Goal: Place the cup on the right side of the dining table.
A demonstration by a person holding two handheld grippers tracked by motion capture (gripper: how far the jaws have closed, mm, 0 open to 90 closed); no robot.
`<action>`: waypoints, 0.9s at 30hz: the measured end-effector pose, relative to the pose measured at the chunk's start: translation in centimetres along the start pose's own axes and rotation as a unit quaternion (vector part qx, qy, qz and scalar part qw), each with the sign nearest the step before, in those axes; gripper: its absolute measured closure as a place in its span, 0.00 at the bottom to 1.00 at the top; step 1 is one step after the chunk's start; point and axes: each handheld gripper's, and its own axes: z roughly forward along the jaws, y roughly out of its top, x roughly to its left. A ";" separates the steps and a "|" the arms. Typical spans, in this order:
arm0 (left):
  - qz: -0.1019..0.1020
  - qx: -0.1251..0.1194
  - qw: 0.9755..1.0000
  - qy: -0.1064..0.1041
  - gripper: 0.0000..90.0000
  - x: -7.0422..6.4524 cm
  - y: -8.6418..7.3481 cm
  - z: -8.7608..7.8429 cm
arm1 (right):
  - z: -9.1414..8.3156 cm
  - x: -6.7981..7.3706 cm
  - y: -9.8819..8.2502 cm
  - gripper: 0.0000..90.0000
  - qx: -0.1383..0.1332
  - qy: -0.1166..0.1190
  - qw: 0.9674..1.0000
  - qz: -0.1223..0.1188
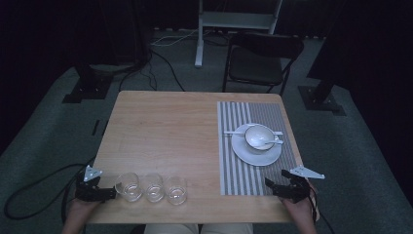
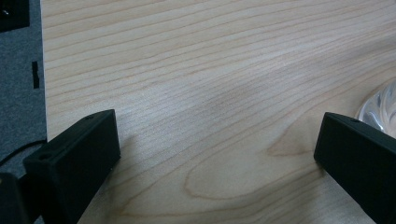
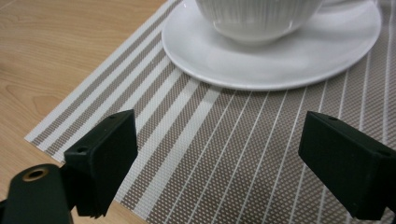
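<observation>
**Glasses wait at the left jaws**

Glasses, three in a row, stand along the near edge of the table [image 1: 160,122]: the left glass [image 1: 128,186] just beside the left gripper [image 1: 108,194], then the middle glass [image 1: 154,186] and the right glass [image 1: 176,190]. In the left gripper view the jaws are spread wide over bare wood, gripping nothing, with a sliver of that left glass [image 2: 380,107] at the right edge. The right gripper [image 1: 272,185] hovers over the near end of the striped mat [image 1: 234,170], its jaws likewise spread and empty. Beyond it the plate [image 1: 256,151] carries the bowl [image 1: 258,135], with a spoon [image 1: 270,142] in it.

The step in hand looks like a reach for the left glass. Done well, the left gripper would swing toward it so the glass sits centred between the jaws, come in low, and close gently on the wall without knocking the middle glass. The right gripper is best kept clear of the plate.
</observation>
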 end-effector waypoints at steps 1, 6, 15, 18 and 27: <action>0.000 0.000 1.000 0.000 0.01 0.0 0.0 0.0 | -0.1 0.1 0.2 0.12 -0.003 0.002 1.000 0.000; 0.000 0.000 1.000 0.000 0.01 0.0 0.0 0.0 | -0.8 0.5 1.0 0.12 -0.012 0.002 1.000 -0.011; -0.001 -0.001 1.000 0.000 0.01 0.0 0.0 0.0 | -1.8 1.0 2.2 0.12 -0.032 0.008 0.999 -0.024; -0.001 -0.001 1.000 0.000 0.01 0.0 0.0 0.0 | -2.2 1.4 2.7 0.13 -0.043 0.010 0.999 -0.027; 0.000 -0.001 1.000 0.000 0.01 0.0 0.0 0.0 | -3.3 3.0 4.5 0.13 -0.071 0.029 0.996 -0.047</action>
